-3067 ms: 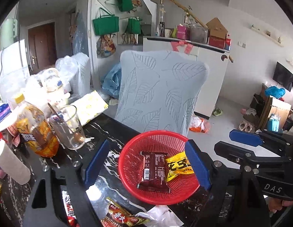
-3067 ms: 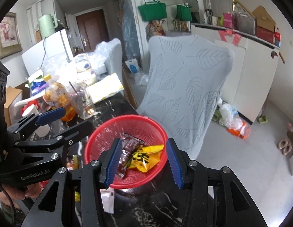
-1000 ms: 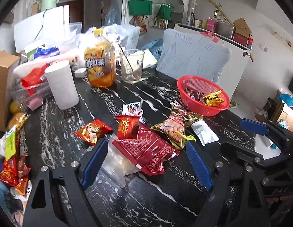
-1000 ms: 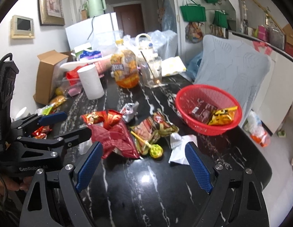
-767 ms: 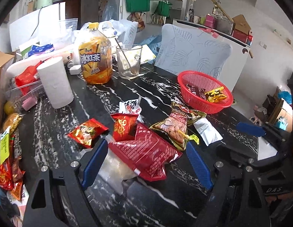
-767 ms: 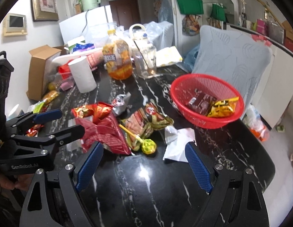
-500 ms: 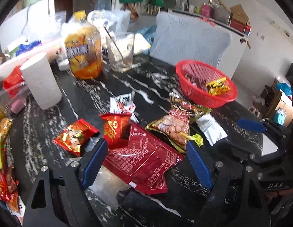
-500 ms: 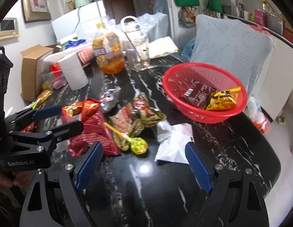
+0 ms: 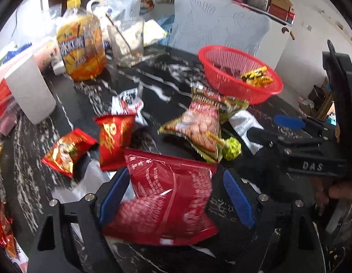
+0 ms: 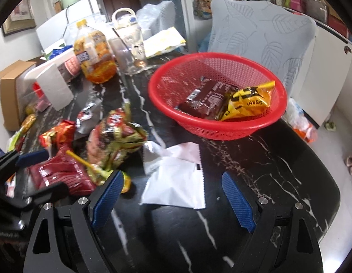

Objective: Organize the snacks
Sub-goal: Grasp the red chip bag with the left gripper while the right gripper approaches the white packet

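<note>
left gripper [image 9: 176,195]: jaws spread wide, blue pads either side of the big red bag [image 9: 169,195]. The bag lies between them on the table; can't tell if the pads touch it. Not clamped, as far as I can see.
right gripper [image 10: 172,201]: also wide open, nothing in it. White packet [image 10: 176,177] sits on the table just ahead, between the two fingers.
table [image 10: 278,166]: black marble w/ white veins, snacks scattered all over the left/middle.
basket [image 10: 221,127]: red plastic mesh, far right side of the table near the edge. Holds a dark brown bar [image 10: 205,100] and a yellow packet [image 10: 248,102], touching each other.
peanut bag [image 9: 198,127]: red/green, just in front of the basket, w/ a green lollipop [image 9: 230,146] lying at its near corner.
small red packs: one upright-ish [image 9: 114,136] touching the big red bag's top left corner, another [image 9: 66,152] flat beside it to the left.
small white wrapper [image 9: 128,102]: just behind those two.
back of table: orange drink bottle [image 9: 81,43], glass w/ a spoon [image 9: 126,43], paper roll [image 9: 29,91] standing upright on the left.
behind the table: chair w/ a grey leaf-print cover [image 10: 262,38].
blur: left view is pretty smeared, small print unreadable.
</note>
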The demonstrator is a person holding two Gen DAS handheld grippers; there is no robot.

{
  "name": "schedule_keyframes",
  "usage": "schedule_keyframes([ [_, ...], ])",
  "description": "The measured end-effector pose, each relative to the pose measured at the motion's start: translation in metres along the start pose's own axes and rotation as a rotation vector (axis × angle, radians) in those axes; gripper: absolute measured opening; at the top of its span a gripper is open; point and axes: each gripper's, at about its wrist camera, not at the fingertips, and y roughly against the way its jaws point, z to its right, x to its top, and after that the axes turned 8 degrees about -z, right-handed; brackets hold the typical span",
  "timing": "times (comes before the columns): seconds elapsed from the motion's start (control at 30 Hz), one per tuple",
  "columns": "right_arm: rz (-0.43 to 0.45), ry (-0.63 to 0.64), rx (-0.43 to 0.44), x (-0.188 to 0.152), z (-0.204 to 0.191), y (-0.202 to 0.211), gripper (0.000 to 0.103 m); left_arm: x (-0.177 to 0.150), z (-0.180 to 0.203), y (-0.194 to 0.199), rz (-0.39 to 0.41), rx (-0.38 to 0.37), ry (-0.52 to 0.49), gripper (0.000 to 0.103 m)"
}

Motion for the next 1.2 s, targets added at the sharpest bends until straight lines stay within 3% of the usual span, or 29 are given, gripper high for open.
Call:
schedule_keyframes([
  [0.2,-0.044,0.013,-0.014,0.003,0.002,-0.020,0.088,-0.005,-0.002,-0.008,-0.028,-0.006,0.019,0.084],
  [0.27,-0.034,0.026,-0.028,0.002,0.000,-0.020,0.083,-0.007,-0.001,-0.009,-0.028,-0.001,0.014,0.084],
  [0.4,-0.029,0.055,-0.062,0.001,-0.003,-0.020,0.057,-0.011,0.002,-0.010,-0.009,0.011,0.009,0.084],
  [0.7,-0.043,0.059,-0.046,-0.022,-0.003,-0.004,0.055,-0.022,0.010,-0.007,-0.014,-0.040,0.024,0.076],
  [1.2,-0.063,0.053,0.002,-0.078,0.000,0.035,0.055,-0.055,0.057,0.005,-0.063,-0.055,-0.068,0.070],
])
